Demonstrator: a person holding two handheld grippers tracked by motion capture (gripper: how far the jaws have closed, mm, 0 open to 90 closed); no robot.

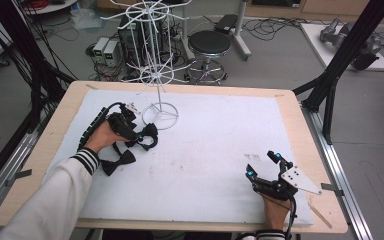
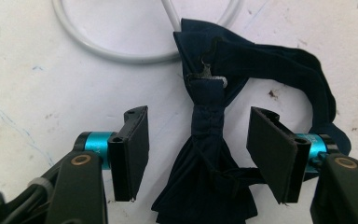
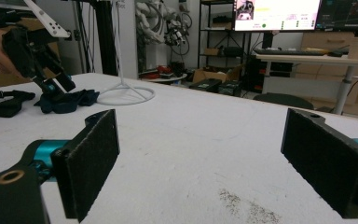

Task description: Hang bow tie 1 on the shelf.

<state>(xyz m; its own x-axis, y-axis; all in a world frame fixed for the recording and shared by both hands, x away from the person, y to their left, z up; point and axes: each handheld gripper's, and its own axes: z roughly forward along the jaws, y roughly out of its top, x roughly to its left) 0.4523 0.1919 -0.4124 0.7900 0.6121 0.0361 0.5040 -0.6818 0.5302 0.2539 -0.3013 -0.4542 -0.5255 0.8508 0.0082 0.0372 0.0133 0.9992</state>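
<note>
between the pads of our left gripper (image 2: pixel 198 154) lies the navy bow tie (image 2: pixel 205 154), and that is the relation the next move turns on. its knot band sits almost centred in the gap, with cloth-free table showing on either side, so the pads are half-closed around it and do not press on it yet. the tie's long axis runs away from us along the line of the jaws: one wing fans out below, near the gripper body, and the other end and the strap (image 2: pixel 279 70) loop off toward the white wire ring (image 2: pixel 121 53) of the display stand's base. we read that as a good line-up, since closing squarely across the narrow knot should pinch the thickest, firmest part.

from the high view, our left gripper (image 1: pixel 139 136) is tipped down onto this tie (image 1: pixel 147 137) just beside the stand's base ring (image 1: pixel 160 116), with a second bow tie (image 1: pixel 118 161) lying nearer our sleeve, apart from the first. our right gripper (image 1: pixel 264 164) rests well away near the front right of the white mat (image 1: pixel 215 165), its jaws spread wide with nothing between them; in the right gripper view its pads (image 3: pixel 91 161) frame bare table. the left hand is plainly the nearer one, so the pick falls to it.
</note>
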